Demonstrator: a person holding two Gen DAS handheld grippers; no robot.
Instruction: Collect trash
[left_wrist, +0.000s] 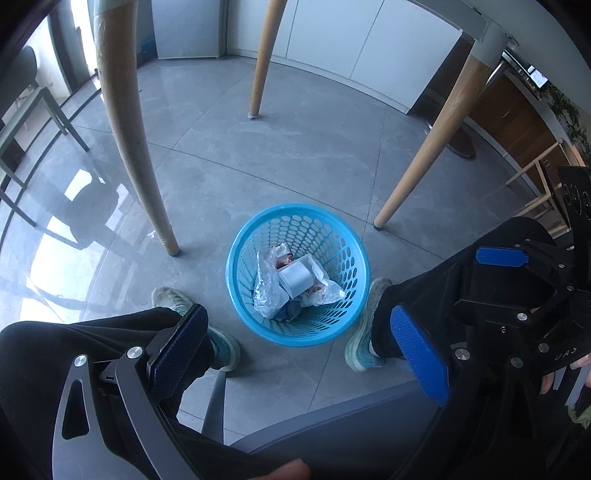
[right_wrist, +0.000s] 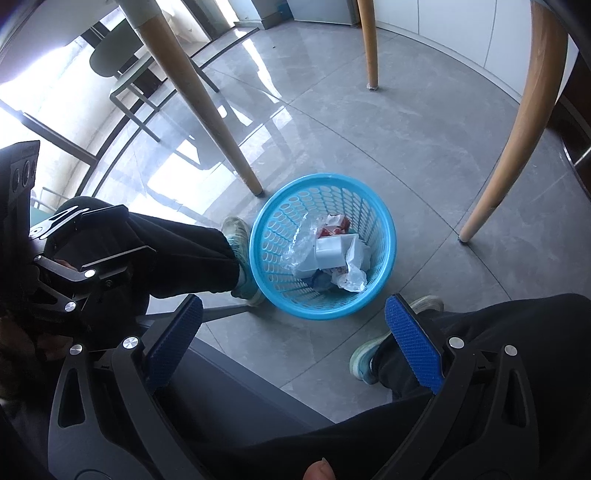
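Observation:
A blue perforated basket (left_wrist: 340, 325) (right_wrist: 269, 236) stands on the grey floor between a seated person's feet. Inside lie a white box (left_wrist: 295, 278) (right_wrist: 330, 253), crumpled clear plastic (left_wrist: 267, 284) (right_wrist: 299, 247) and a red wrapper (right_wrist: 334, 227). My left gripper (left_wrist: 295, 350) hangs open above the basket's near side, nothing between its blue pads. My right gripper (right_wrist: 295, 336) is also open and empty, held above and just short of the basket. The right gripper (left_wrist: 517, 288) shows at the right of the left wrist view, and the left gripper (right_wrist: 74, 258) at the left of the right wrist view.
Wooden table legs (left_wrist: 125, 122) (left_wrist: 432, 147) (right_wrist: 207, 110) (right_wrist: 517, 122) rise around the basket. The person's black trouser legs (left_wrist: 92, 354) (right_wrist: 480, 332) and pale shoes (left_wrist: 365, 332) (right_wrist: 240, 254) flank it. A grey chair seat edge (right_wrist: 236, 387) lies below. A green chair (left_wrist: 33, 110) stands left.

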